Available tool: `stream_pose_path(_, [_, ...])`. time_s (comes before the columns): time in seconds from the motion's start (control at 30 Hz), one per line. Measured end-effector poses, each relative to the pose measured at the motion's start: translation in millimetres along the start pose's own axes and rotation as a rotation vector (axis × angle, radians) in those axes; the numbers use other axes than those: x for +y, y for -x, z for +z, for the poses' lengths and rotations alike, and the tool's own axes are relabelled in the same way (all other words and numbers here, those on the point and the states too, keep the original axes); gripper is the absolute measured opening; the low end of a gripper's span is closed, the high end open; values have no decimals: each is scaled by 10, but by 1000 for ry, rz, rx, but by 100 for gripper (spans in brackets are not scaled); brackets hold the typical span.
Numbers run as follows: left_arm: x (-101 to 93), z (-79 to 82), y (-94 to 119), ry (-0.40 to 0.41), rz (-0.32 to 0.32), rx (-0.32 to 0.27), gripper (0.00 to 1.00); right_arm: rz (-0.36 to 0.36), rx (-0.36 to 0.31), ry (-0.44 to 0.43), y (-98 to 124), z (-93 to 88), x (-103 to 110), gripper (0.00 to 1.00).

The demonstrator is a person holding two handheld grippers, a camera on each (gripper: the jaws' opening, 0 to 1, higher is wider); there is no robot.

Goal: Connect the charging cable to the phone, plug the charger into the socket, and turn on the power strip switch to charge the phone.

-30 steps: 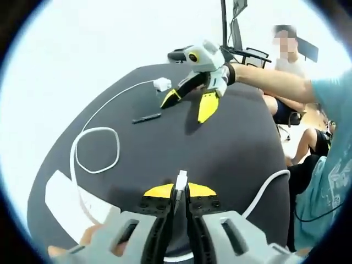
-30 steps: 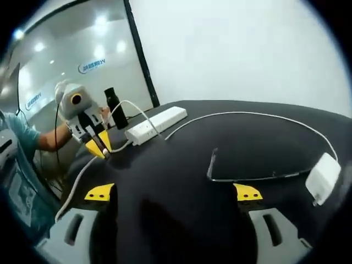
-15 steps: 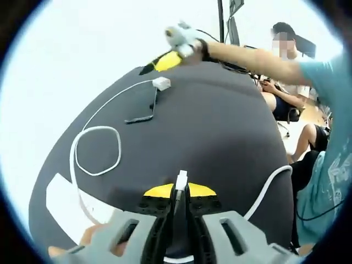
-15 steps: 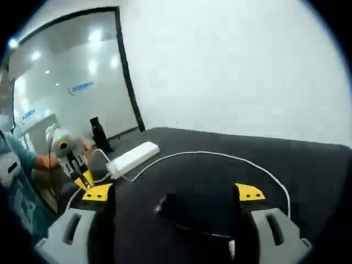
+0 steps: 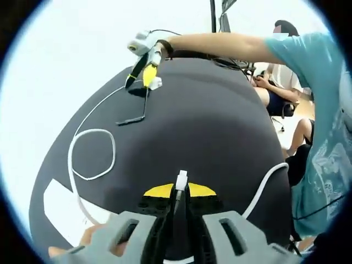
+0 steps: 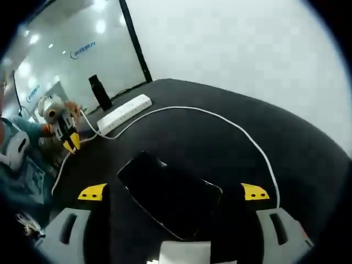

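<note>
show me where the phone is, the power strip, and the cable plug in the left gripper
phone (image 6: 168, 193), right gripper view, middle of its dark screen.
power strip (image 6: 124, 113), right gripper view, middle of its white top.
cable plug (image 5: 181, 180), left gripper view, white tip above the shut jaws.

Black phone (image 6: 170, 193), white power strip (image 6: 124, 113), white cable (image 6: 220, 118), dark table (image 5: 220, 132), teal sleeve (image 5: 300, 47).

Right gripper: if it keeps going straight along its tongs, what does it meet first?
Most likely the phone: it lies flat on the black table, right between the open tongs of the right gripper. How high the tongs sit above it is unclear.
</note>
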State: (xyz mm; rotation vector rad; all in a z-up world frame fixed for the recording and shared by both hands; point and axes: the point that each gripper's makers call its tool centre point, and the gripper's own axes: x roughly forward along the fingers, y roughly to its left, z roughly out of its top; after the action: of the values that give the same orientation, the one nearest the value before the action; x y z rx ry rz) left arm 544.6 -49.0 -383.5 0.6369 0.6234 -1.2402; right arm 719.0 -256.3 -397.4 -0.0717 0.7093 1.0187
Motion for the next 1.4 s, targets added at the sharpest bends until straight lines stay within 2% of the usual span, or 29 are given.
stream_pose_path(0.27, [45,-19,-27,15,-2,-6,4,80,-12,13,-39,-33,193,93])
stream_pose_path(0.33, [48,-21,-34,17,0,-4,4,53,11,60,-52,-76,184,93])
stream_pose_path(0.47, [90,-38,-46,29,14,6,4,57,0,58,-37,-77,235,93])
stream_pose_path(0.63, [174,-50,-31,43,38,13,4,92,33,112,-113,-110,422,93])
stream_pose_path(0.8, [187,-76,12,52,45,7,4,154,92,189,-201,-193,736,93])
stream_pose_path(0.93, [192,-112,29,56,49,9,4,173,124,226,-244,-252,938,93])
stream_pose_path(1.13, [248,-192,53,67,66,24,4,194,155,276,-228,-340,1128,93])
stream_pose_path(1.2, [249,-202,48,69,65,25,4,184,140,306,-224,-283,1098,90])
stream_pose_path(1.23, [262,-204,54,70,65,25,4,188,103,337,-239,-178,1099,88])
stream_pose_path(1.3, [267,-203,44,74,62,23,4,203,68,361,-270,-51,1133,89])
stream_pose_path(1.33, [261,-205,34,75,61,24,4,210,63,401,-312,8,1164,89])
stream_pose_path(1.37, [259,-207,31,74,60,26,4,224,77,426,-340,10,1200,89])
stream_pose_path(1.4, [254,-208,28,73,60,28,4,235,120,469,-387,-35,1237,91])
